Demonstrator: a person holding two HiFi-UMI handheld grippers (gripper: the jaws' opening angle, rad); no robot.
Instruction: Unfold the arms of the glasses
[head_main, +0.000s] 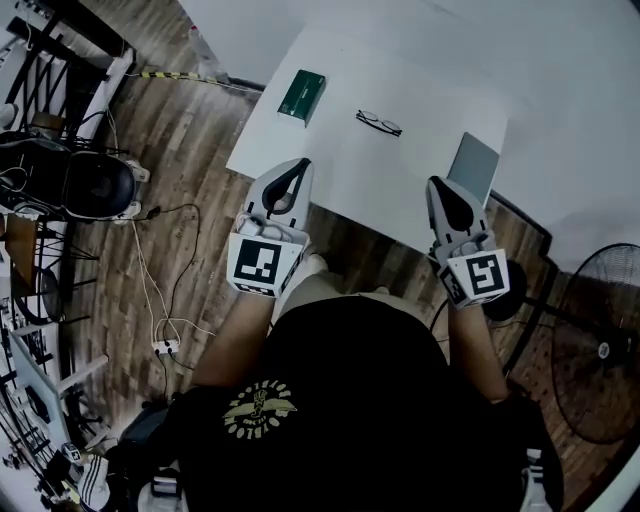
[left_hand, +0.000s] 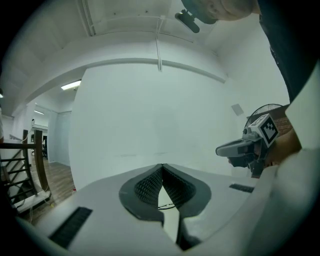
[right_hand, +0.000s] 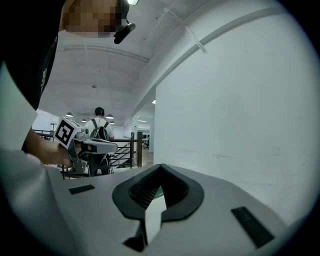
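White tabletop (head_main: 400, 185) bearing glasses (head_main: 379, 123), green box (head_main: 301, 95) nearby, any print too small to read, left tool (head_main: 299, 165) and right tool (head_main: 438, 184) both closed, empty.

You have a white table (head_main: 400, 185) in front of you, standing on a wooden floor (head_main: 185, 150). Three things lie on it, well apart. A green box (head_main: 301, 95) is toward its left side, the glasses (head_main: 379, 123) are near the middle, and a flat grey panel (head_main: 474, 167) rests at the right edge.
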